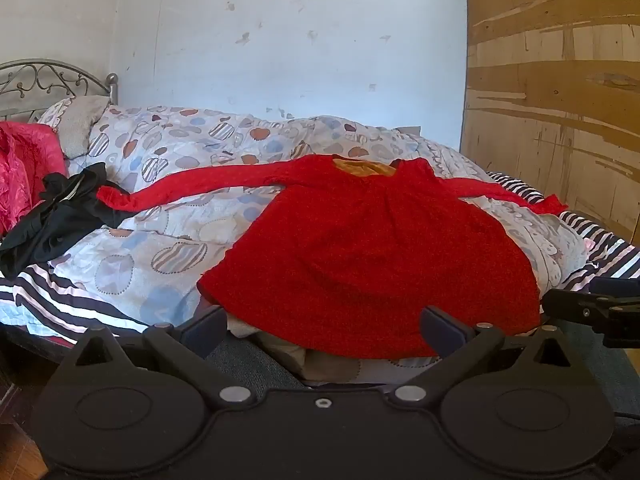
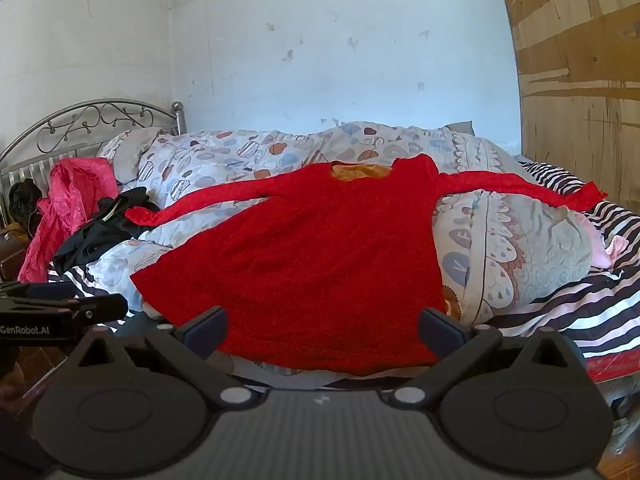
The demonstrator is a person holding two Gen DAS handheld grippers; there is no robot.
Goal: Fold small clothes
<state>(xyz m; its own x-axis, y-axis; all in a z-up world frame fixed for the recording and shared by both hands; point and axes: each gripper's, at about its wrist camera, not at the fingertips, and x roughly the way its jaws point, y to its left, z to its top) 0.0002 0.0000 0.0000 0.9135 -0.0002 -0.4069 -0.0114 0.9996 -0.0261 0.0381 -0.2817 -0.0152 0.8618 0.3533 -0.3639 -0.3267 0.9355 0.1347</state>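
Left gripper: nearest its own camera, jaws spread wide with nothing between the pads, held just short of the near hem, tipped slightly down toward the bed.
Right gripper: jaws likewise spread wide and empty, held at the near hem; its dark body also shows at the right edge of the left wrist view.
Red dress: lies flat on the quilt, skirt fanned toward the near edge of the bed, neckline at the far end showing a mustard lining, both long sleeves stretched out left and right.
Left sleeve: its cuff reaches the black garment; whether they touch is hard to tell.
Right sleeve: its cuff ends over the striped sheet, near the wooden panel.
Quilt: pale with blue, brown and striped heart patches, bunched across the bed under the dress.
Striped sheet: dark and white bands, visible at the near left and on the right side.
Black garment: crumpled at the left, beside the pink cloth.
Pink cloth: shiny, heaped at the far left by the headboard.
Headboard: metal scrollwork, far left.
Pillow: grey, against the headboard.
Wooden panel: worn, far right, beside the white wall.
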